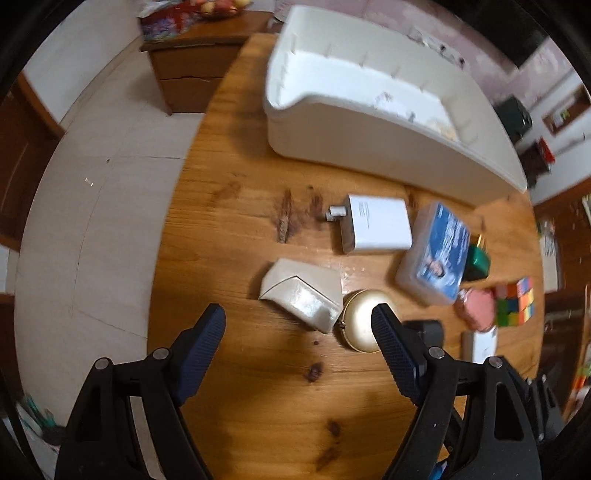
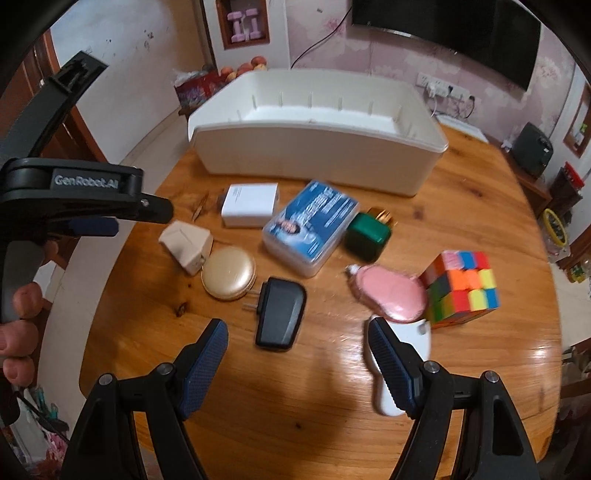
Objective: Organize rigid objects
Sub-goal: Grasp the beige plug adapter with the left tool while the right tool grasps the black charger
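Left gripper (image 1: 298, 332): your jaws gape wide, holding nothing; beige box (image 1: 301, 293) at 12 o'clock.
Right gripper (image 2: 297, 345): wide open, empty; black adapter (image 2: 280, 317) at 12 o'clock.

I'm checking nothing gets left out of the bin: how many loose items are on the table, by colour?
White: 2, charger, mouse
Beige or gold: 2, adapter, compact
Blue-labelled: 1, box
Green: 1, cube
Black: 1, plug
Pink: 1, case
Multicolour: 1, puzzle cube
Total: 9

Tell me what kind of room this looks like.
Probably a home living or dining room: a round wooden table holds household odds and ends, a wall TV hangs behind it, and a side cabinet carries fruit.
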A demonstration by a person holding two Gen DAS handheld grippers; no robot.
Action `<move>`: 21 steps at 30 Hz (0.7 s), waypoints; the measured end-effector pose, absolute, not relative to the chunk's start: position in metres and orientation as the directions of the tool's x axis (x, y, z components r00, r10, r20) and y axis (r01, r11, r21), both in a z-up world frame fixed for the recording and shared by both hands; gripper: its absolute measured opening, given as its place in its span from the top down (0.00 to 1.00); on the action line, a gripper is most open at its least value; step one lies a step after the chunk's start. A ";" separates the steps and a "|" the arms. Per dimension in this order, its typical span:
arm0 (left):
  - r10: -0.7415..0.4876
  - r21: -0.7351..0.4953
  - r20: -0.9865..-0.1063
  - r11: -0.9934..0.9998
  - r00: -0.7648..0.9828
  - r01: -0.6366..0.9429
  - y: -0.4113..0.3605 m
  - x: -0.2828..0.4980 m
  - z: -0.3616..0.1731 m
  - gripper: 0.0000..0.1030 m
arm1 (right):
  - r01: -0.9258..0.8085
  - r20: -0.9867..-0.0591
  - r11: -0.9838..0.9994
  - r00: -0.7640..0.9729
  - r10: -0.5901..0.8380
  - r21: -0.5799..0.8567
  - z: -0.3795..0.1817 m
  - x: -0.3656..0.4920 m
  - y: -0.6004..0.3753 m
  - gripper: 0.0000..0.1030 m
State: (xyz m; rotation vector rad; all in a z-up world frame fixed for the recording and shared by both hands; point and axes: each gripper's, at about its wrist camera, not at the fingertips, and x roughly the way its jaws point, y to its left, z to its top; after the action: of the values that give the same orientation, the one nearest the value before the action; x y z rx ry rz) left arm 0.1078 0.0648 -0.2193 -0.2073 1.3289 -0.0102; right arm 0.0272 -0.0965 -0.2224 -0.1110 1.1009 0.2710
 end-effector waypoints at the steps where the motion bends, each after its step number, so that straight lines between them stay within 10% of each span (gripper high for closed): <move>1: -0.117 -0.143 -0.964 0.985 0.238 -0.097 0.064 0.109 -0.223 0.19 | -0.275 -0.894 0.960 0.416 0.165 0.049 -0.226 0.028 -0.096 0.23; 21: -0.081 -0.059 -0.982 0.990 0.172 0.127 0.057 0.109 -0.254 0.20 | -0.286 -0.919 0.956 0.353 0.173 0.070 -0.272 0.041 -0.082 0.23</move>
State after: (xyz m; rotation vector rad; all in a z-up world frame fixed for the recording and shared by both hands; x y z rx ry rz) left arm 0.1089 0.0574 -0.2543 0.0391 1.3907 -0.1472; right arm 0.0414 -0.0823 -0.2725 -0.1093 1.1735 0.2979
